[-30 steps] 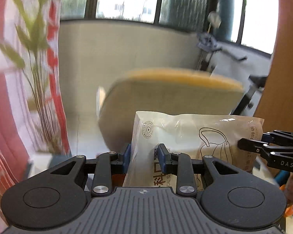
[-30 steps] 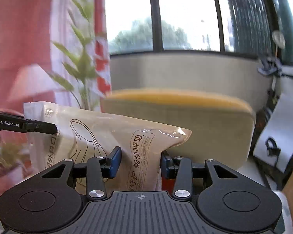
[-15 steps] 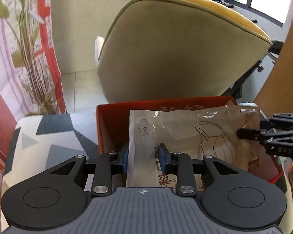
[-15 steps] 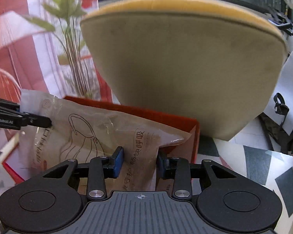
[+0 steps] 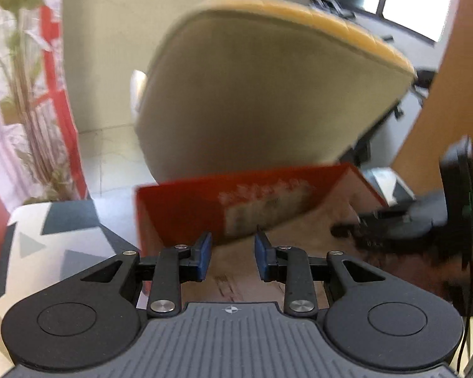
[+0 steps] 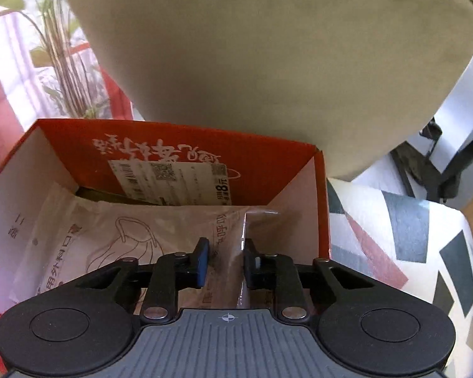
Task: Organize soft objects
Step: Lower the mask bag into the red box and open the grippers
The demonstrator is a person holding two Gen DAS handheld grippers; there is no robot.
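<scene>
— Any way into the box (image 6: pixel 179 145)?
— Only from above; its top is open, red walls all round.
— And behind it?
— The chair (image 6: pixel 268 63) back looms just past the far wall.
— Inside?
— The bag (image 6: pixel 116 239) covers nearly the whole floor.
— Beside it?
— Patterned counter (image 6: pixel 410 220) lies bare to the right.

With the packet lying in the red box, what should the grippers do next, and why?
Probably open both and lift clear. The packet already lies flat inside the red box. The right gripper has the packet's clear edge between its jaws, which are closing; the left gripper hangs over the packet with a gap between its jaws. Letting go would leave it stowed.
</scene>
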